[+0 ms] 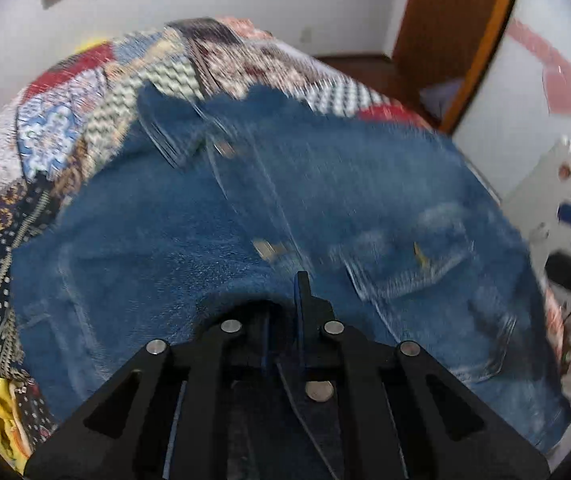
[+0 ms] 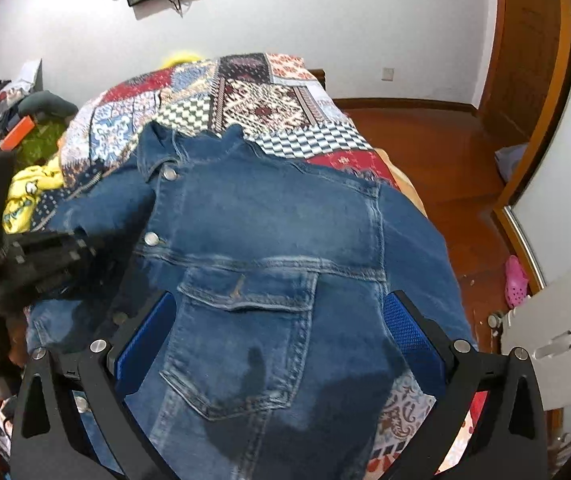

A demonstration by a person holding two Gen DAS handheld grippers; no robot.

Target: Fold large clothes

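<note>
Two hand-held grippers work one garment: a denim jacket (image 2: 269, 240) lies front-up across the middle of both frames, spread on a bed under a patchwork quilt (image 2: 261, 100) so we have a broad flat base for folding. Our left hand-held gripper (image 1: 299, 280), at the lower centre of its blurred view, looks clenched on denim near the jacket's front edge, presumably so that panel can be drawn over. Our right hand-held gripper (image 2: 281, 344) hangs released, its blue pads (image 2: 409, 332) wide apart on either side of the chest pocket (image 2: 241, 328), gripping nothing. We judge it is held there ready to steady the cloth. Yellow clothing (image 2: 29, 192) sits at the left edge
</note>
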